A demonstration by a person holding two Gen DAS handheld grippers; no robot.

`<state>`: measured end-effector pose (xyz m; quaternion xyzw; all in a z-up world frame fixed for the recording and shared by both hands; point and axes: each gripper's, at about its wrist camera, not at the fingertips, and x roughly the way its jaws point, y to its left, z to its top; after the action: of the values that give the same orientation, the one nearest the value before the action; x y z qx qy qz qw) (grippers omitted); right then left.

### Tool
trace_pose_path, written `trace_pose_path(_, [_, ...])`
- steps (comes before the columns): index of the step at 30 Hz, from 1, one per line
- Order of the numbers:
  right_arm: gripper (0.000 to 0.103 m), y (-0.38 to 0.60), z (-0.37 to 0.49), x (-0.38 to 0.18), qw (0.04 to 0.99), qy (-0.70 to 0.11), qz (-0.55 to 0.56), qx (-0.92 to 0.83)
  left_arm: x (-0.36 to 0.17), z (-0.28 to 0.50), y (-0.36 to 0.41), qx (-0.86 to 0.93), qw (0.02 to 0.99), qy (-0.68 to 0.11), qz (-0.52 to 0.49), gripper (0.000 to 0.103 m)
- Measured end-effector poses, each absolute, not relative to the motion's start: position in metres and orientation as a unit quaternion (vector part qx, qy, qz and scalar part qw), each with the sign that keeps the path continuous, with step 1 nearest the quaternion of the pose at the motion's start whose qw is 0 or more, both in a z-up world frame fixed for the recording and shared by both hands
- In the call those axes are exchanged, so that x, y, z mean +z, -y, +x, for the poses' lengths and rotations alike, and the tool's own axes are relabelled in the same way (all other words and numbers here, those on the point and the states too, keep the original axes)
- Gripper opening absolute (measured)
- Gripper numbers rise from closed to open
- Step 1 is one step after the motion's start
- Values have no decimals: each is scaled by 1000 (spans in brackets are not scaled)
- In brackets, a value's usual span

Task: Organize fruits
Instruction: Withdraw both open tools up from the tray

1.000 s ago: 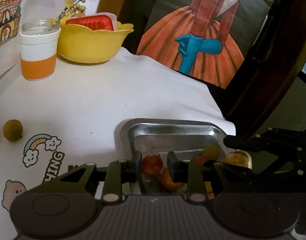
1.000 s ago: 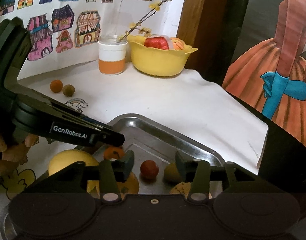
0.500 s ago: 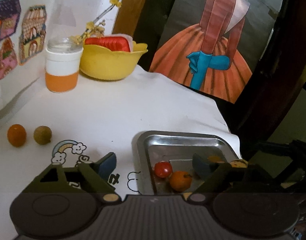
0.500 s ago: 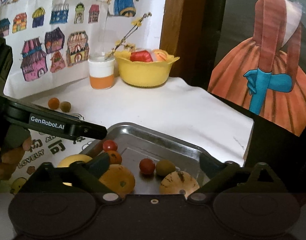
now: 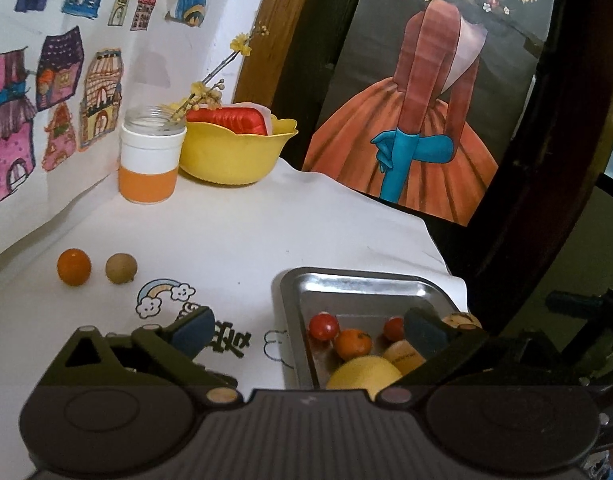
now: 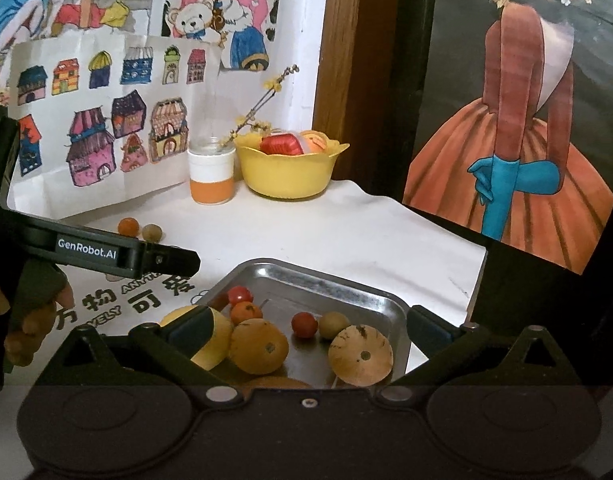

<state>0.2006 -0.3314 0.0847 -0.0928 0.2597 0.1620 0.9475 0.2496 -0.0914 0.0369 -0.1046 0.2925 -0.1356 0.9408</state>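
A metal tray (image 6: 338, 284) (image 5: 358, 284) on the white tablecloth holds several fruits: cherry tomatoes (image 6: 239, 294) (image 5: 323, 326), a small orange (image 6: 246, 313) (image 5: 352, 344), a lemon (image 6: 220, 332) (image 5: 364, 374), a larger orange (image 6: 259, 346), a tan round fruit (image 6: 360, 355). Away from the tray, an orange ball-like fruit (image 5: 74, 267) (image 6: 128, 226) and a brown one (image 5: 121, 268) (image 6: 151, 232) lie side by side on the cloth. My left gripper (image 5: 308, 330) is open, raised above the tray's left edge. My right gripper (image 6: 306, 326) is open above the tray. Both hold nothing.
At the back stand a yellow bowl (image 5: 234, 156) (image 6: 290, 172) with red and orange items and a white-and-orange jar (image 5: 149, 160) (image 6: 210, 178) holding a twig. Drawings cover the wall on the left. A painted panel (image 5: 418, 120) stands beyond the table's right edge. A hand (image 6: 22, 320) grips the left tool.
Both grippers opened wide and pulled up and back from the tray. The cherry tomato that sat between the left fingers now lies in the tray.
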Motion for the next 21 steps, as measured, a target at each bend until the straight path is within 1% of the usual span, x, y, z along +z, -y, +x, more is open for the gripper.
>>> trace_pose_path(10, [102,330,165,91,949,-252,-101,161,49,219,93,-140,944,-285,-93,103])
trace_pose_path(21, [102,333,115,86,949,-263,-78,154,51,174,87,-125,945,-292,-80,103])
